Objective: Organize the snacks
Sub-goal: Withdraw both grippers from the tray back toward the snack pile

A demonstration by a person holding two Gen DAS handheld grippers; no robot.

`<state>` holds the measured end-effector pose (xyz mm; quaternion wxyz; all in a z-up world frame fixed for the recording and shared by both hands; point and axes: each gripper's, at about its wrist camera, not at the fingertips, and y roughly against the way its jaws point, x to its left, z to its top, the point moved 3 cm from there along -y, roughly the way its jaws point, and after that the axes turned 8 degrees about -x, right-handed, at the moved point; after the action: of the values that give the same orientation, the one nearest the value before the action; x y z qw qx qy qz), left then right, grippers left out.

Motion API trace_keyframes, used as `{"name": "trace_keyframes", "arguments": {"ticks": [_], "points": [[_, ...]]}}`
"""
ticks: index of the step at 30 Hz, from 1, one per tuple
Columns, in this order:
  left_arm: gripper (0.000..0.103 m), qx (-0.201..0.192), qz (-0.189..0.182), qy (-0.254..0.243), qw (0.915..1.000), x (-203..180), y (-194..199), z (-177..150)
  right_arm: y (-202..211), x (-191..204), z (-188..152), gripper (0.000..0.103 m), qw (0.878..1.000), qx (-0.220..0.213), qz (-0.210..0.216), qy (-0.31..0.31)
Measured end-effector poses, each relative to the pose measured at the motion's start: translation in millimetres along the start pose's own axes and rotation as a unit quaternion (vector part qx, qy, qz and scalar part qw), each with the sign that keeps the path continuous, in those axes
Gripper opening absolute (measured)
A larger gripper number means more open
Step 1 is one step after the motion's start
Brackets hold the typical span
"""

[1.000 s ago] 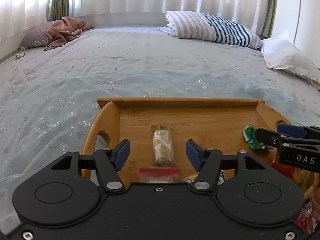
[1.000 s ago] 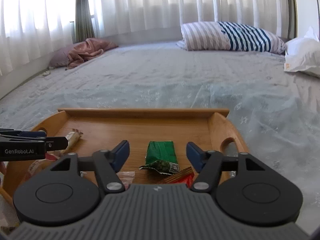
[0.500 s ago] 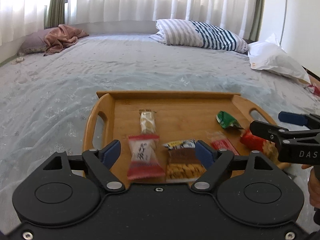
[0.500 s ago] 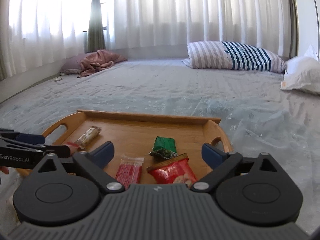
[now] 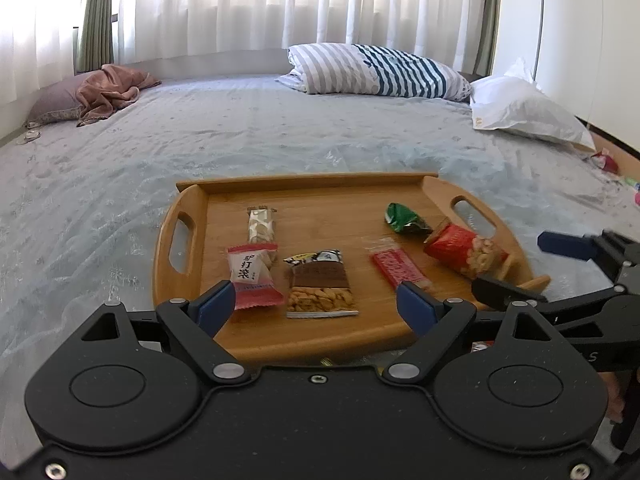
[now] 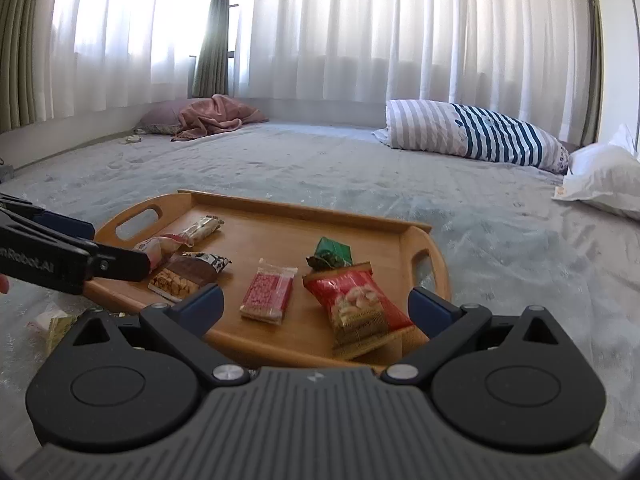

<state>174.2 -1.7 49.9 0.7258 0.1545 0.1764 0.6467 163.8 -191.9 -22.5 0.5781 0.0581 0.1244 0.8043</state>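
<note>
- Six snack packets are laid out on the wooden tray [image 5: 182, 258] on the bed [image 5: 240, 144]; among them are a green packet [image 5: 404, 219], a red nut bag [image 6: 354, 300] and a beige bar [image 5: 262, 226].
- A second ago the beige bar and the green packet were framed closely; both grippers have since been drawn back, so placing looks done.
- The left gripper [image 5: 316, 306] is seen opening, with nothing held; the right gripper [image 6: 316, 306] is spread wide and empty.
- More wrappers [image 6: 52, 322] beside the tray are partly hidden and hard to identify.

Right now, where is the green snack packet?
The green snack packet lies on the wooden tray, toward its right handle in both wrist views, just behind the red peanut bag.
</note>
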Motion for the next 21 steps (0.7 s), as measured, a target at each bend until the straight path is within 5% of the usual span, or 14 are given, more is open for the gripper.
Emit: {"name": "trace_keyframes", "arguments": {"ticks": [21], "points": [[0.088,-0.015,0.025,0.017,0.9994,8,41,-16,33,-7,-25,0.103,0.999,-0.002,-0.043,-0.023]]}}
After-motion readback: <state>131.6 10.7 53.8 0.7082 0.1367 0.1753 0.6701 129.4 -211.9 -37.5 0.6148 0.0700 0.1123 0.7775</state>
